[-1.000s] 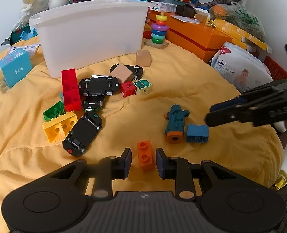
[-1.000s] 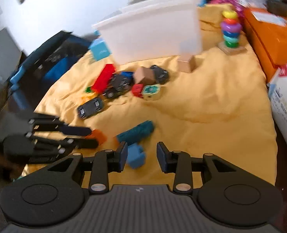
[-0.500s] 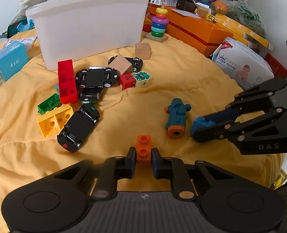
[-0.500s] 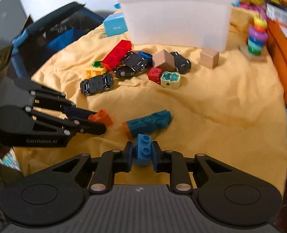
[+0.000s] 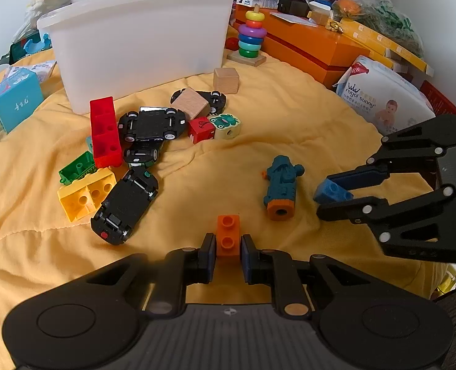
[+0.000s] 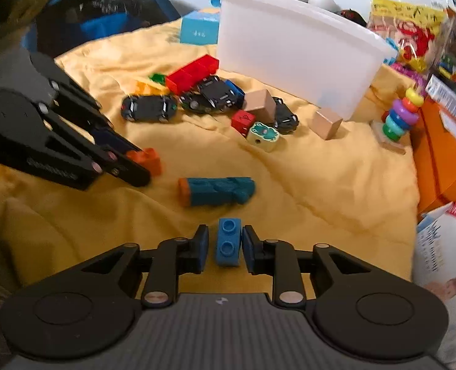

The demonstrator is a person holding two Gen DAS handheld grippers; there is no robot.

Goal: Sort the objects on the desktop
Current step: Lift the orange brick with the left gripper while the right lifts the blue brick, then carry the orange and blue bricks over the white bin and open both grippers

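Yellow blanket over tabletop, toys scattered, white bin at back. Left gripper clamped on orange brick, low w/ blanket just beneath. Right gripper opening around blue brick, gaps visible both sides. Teal toy lying btwn them.

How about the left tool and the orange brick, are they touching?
Touching. The left wrist view shows both pads of the left tool pressed against the sides of the orange brick.
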